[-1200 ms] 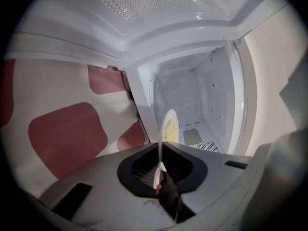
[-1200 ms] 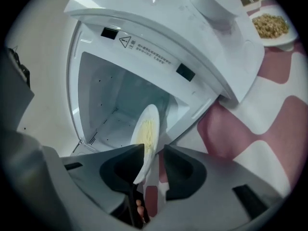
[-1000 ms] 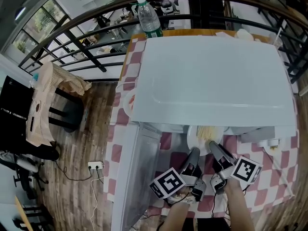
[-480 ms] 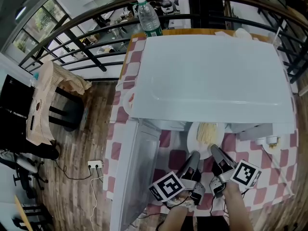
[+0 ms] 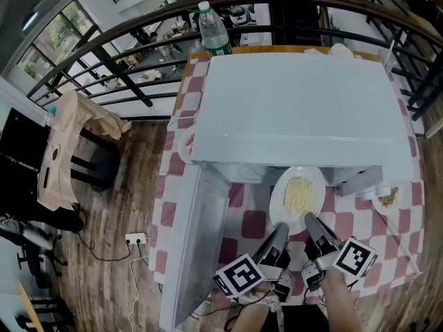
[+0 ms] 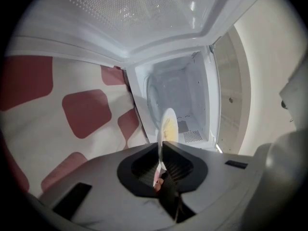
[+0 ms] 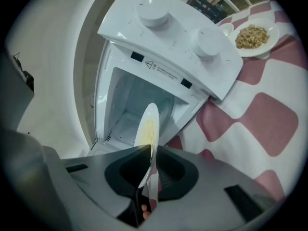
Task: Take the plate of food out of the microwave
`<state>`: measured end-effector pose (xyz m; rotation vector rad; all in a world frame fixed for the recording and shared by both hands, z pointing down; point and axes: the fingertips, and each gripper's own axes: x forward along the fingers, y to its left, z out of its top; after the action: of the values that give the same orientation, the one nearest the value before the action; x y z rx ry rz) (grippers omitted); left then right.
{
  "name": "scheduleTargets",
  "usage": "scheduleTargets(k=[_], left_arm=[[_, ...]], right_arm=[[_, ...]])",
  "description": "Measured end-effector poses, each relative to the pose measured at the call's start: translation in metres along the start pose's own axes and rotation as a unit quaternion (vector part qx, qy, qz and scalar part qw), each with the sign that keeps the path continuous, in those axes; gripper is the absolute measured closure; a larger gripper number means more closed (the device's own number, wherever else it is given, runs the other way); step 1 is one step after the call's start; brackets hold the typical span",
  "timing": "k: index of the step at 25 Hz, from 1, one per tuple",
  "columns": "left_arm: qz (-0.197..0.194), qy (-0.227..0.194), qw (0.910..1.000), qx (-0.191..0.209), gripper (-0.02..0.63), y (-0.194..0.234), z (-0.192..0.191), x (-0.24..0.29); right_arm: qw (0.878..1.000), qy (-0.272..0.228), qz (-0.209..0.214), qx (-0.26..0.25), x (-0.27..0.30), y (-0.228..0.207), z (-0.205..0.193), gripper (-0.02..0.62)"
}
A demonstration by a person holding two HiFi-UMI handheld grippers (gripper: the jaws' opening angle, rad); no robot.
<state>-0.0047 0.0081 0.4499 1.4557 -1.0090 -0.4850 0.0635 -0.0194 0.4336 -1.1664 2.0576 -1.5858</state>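
A white plate [image 5: 297, 198] with pale yellow food [image 5: 300, 192] hangs just in front of the white microwave [image 5: 297, 109], over the checked cloth. My left gripper [image 5: 279, 228] is shut on the plate's near rim at the left. My right gripper [image 5: 309, 220] is shut on the same rim, close beside it. In the left gripper view the plate [image 6: 168, 129] stands edge-on between the pads of the left gripper [image 6: 161, 150], with the empty oven cavity [image 6: 178, 95] behind. The right gripper view has the plate [image 7: 148, 126] clamped in the right gripper [image 7: 151, 150].
The microwave door [image 5: 190, 247] hangs open at the left of the plate. A small dish of food [image 5: 387, 198] sits at the right on the red-and-white cloth [image 5: 252, 223]. A water bottle [image 5: 213, 28] stands behind the microwave. Railings run past the table's far side.
The plate has come out from under the microwave's front edge toward me, with both grippers drawing back along with it. More of the plate and food now shows.
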Motion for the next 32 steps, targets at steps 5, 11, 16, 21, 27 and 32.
scheduleTargets(k=[5, 11, 16, 21, 27, 32], left_arm=[[-0.001, 0.005, 1.0, 0.005, 0.569, -0.008, -0.006, -0.013], [-0.005, 0.009, 0.9999, 0.003, 0.569, -0.018, -0.013, -0.028], [-0.006, 0.011, 0.9999, 0.009, 0.569, -0.022, -0.018, -0.042], [-0.001, 0.005, 1.0, 0.001, 0.569, -0.024, -0.02, -0.052], [-0.003, -0.001, 1.0, -0.001, 0.568, -0.032, -0.018, -0.058], [-0.003, -0.004, 1.0, -0.001, 0.569, -0.034, -0.016, -0.057]], right_arm=[[1.0, -0.01, 0.004, 0.004, -0.013, 0.011, -0.004, 0.563], [1.0, -0.016, 0.009, 0.001, -0.028, 0.024, -0.009, 0.563], [1.0, -0.014, 0.015, 0.007, -0.038, 0.033, -0.017, 0.563], [1.0, -0.013, 0.018, 0.006, -0.042, 0.04, -0.021, 0.563], [1.0, -0.009, 0.026, 0.003, -0.043, 0.05, -0.021, 0.563], [1.0, -0.007, 0.03, 0.001, -0.041, 0.052, -0.019, 0.563]])
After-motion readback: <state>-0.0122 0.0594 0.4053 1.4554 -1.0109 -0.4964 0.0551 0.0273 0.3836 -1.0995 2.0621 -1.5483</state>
